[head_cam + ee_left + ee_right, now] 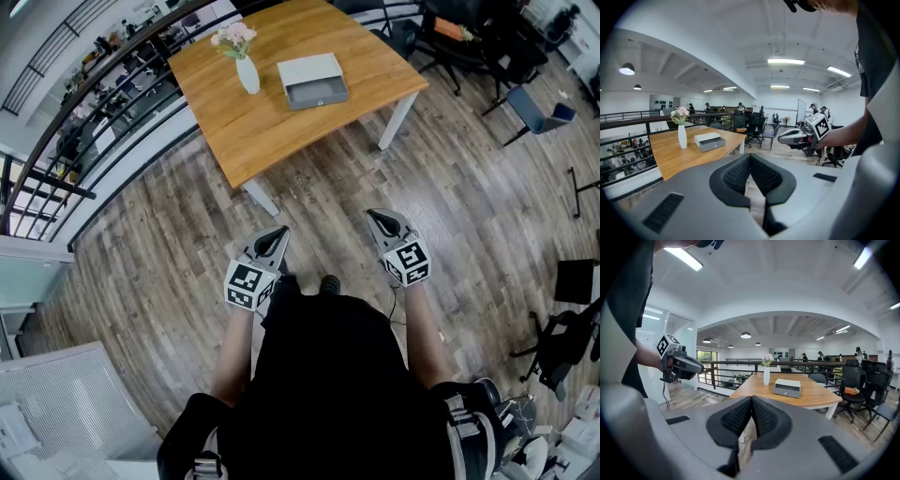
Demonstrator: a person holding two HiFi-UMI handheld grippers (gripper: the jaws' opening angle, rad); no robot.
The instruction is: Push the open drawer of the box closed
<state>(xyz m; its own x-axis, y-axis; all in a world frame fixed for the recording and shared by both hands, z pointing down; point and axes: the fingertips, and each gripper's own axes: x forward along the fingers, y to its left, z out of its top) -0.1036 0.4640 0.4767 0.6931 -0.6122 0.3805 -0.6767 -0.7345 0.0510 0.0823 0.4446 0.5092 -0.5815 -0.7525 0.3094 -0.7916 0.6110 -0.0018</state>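
Standing on the wooden floor (319,192) well apart from the table (272,127), the person (328,375) holds both grippers low in front of the body; the left gripper (277,234) has its jaws pressed together with nothing between them; the right gripper (377,217) is likewise closed and empty; the grey box (311,69) lies on the tabletop, its drawer (319,94) pulled out toward the person; a white vase (247,75) of pink flowers stands just beside the box.
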